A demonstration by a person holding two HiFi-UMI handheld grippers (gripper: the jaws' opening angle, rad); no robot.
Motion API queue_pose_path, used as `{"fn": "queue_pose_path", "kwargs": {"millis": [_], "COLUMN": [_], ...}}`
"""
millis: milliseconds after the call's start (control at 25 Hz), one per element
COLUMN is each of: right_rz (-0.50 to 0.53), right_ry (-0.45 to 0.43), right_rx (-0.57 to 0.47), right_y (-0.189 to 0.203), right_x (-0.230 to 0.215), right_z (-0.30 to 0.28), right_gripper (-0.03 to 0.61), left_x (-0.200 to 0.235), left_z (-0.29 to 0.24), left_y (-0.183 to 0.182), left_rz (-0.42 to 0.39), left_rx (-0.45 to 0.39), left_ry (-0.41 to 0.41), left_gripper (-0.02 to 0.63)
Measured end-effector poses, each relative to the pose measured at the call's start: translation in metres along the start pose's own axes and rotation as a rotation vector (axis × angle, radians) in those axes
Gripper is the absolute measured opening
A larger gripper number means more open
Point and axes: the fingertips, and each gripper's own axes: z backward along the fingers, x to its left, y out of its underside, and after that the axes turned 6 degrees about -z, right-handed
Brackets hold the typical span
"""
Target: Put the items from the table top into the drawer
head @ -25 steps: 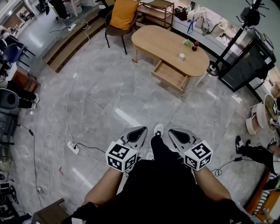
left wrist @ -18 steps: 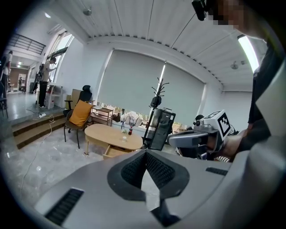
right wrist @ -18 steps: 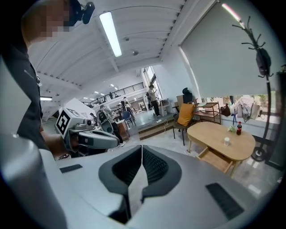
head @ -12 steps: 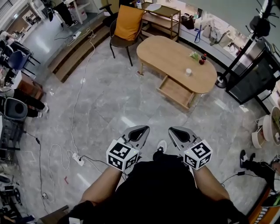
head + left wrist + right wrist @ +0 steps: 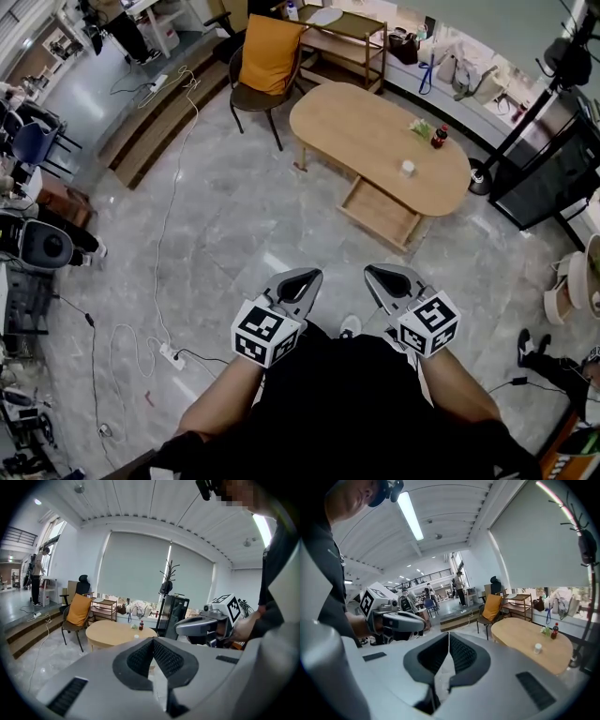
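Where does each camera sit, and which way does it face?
Head view: on the person's head, facing steeply down at oval table and open drawer; forearms, left gripper, right gripper show.
Left gripper view: on the left gripper, along its shut jaws toward the table; the right gripper shows.
Right gripper view: on the right gripper, toward the table; the left gripper shows.
Shared: all three see the table.

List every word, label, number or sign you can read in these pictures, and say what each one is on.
No text here can be quoted; nothing is legible.
The marker cubes on the left gripper and right gripper: black-and-white square patterns only, no letters or digits.
Bottle label: too small to read.
White cup: no print can be made out.
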Motion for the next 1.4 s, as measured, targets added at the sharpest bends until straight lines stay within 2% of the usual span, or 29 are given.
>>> {"fn": "queue_pose_path", "kwargs": {"millis": [160,280,480,760,1000,1160,1400], "right_rz": [-0.019,-0.036,-0.075,-0.107,-0.133,-0.159,-0.208], "right_ry": [0.030,0.085,0.235,0.419,0.571,0.641,0.694], "right_rx": [0.022,0.021,-0.010,-0.058,-0.054,-0.042,-0.018], "right_y": [0.000,-0.006,-0.031,-0.068,-0.074,-0.068,-0.059], "right_x": [-0.014,-0.033,-0.074,-0.116,-0.137,-0.150,-0.187], "right_z": [-0.017,-0.034,-0.069,-0.117,-0.129,-0.130,-0.121], "right_gripper": [0.005,0.005,0.005,0.005,0.005,0.005,0.005], "left_x": [0.028,0.057,0.111,0.183,0.207,0.222,0.226], "left_z": [-0.015,-0.033,-0.076,-0.143,-0.169,-0.183,-0.202], "left_y": [0.000,-0.003,-0.027,-0.075,-0.071,-0.064,-0.070], "left_rz": [0.007,-0.001,-0.061,-0.129,-0.160,-0.165,-0.172], "left_rx": [0.021,0.029,0.040,0.008,0.052,0.085,0.101], "left_ry": [0.020,0.061,0.183,0.344,0.473,0.503,0.519], "left_gripper": [0.002,0.002,0.002,0.002,0.002,0.002,0.002]}}
